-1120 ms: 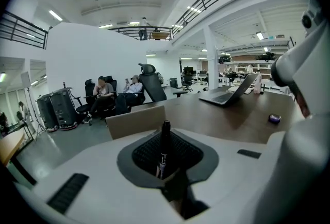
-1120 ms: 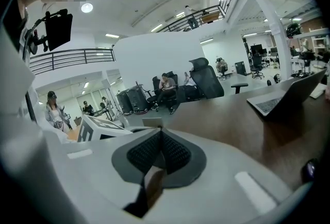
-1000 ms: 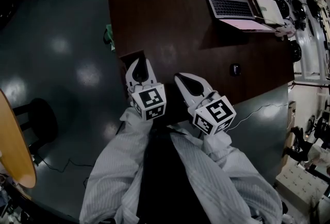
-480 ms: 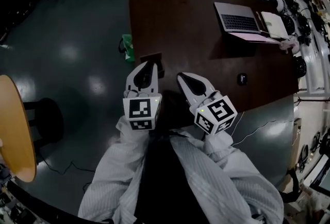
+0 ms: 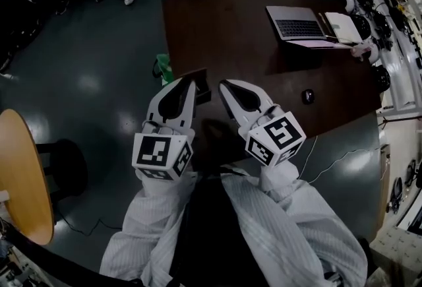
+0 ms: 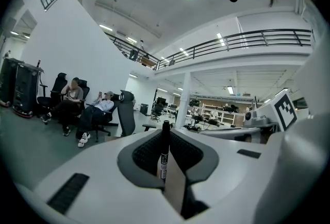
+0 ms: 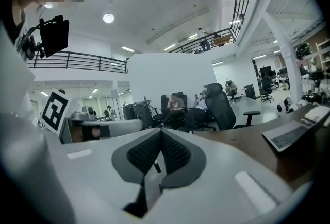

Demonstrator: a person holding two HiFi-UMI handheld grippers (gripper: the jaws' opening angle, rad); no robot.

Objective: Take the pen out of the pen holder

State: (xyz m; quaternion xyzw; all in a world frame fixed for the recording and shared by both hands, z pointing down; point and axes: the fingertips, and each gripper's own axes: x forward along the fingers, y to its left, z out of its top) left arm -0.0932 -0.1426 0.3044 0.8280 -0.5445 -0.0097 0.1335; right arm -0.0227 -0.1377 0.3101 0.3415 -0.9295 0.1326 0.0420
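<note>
Seemingly well past the main step. Grips the pen [image 6: 164, 152] in the left claw [image 5: 190, 82], set narrow, pads pressed on the black barrel from both sides, the cap end standing up above the pads and the barrel roughly upright across the claw's line. Holds it up in the air, clear of the desk [image 5: 264, 61], with only the open room behind it in the left gripper view: no holder round the barrel, none touching it. Holds the right claw [image 5: 224, 86] just beside the left, pressed together at the tips with nothing between them, so plays no part in the grip. Shows, in the head view, both claws by the desk's near corner, the left tip near a dark boxy thing [image 5: 199, 76] on that corner; may be the pen holder, but too dark and too far covered to tell. Counts, then, as taken out, judging by the free pen. Leaves little: perhaps carrying the pen off, laying it on bare desk short of the laptop [image 5: 297, 22] at the far side, and opening the left claw. Risks mainly a slip, with a thin smooth barrel pinched at one spot.
</note>
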